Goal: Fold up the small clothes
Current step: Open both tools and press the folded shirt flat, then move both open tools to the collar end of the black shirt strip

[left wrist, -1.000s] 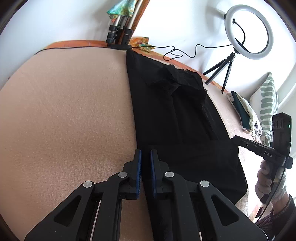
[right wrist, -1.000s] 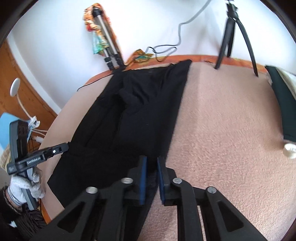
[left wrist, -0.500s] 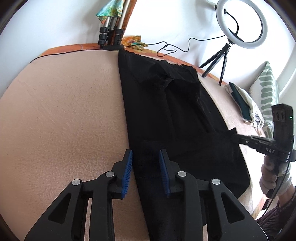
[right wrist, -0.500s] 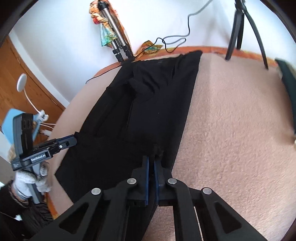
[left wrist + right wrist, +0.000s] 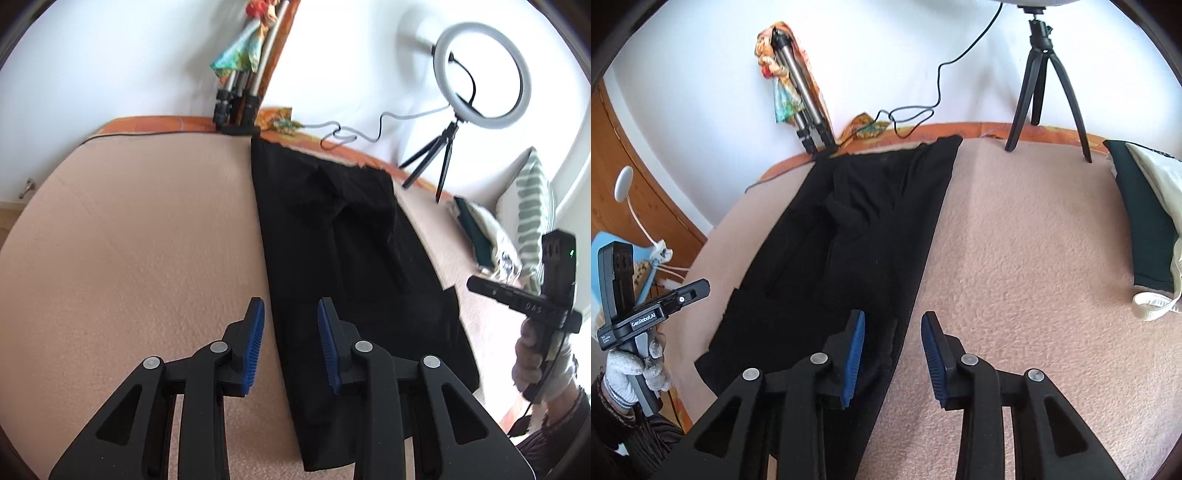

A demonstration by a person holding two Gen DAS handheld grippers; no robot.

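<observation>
The black garment (image 5: 343,258) lies folded in a long strip down the middle of your pink blanket (image 5: 129,240). Your left hand-held gripper (image 5: 290,328) and right hand-held gripper (image 5: 894,343) both gape wide over its near end, gripping nothing.

My black garment (image 5: 351,266) lies flat, folded into a long strip running from six toward twelve o'clock.

In the left wrist view, the black garment's (image 5: 354,266) near hem at 6 o'clock lies behind the right-hand finger of the left tongs (image 5: 290,339). In the right wrist view, the ring light (image 5: 1039,3) at 12 o'clock is cut off by the edge above its tripod (image 5: 1047,85), and the folded cloth pile (image 5: 1148,221) runs off at 3 o'clock.
</observation>
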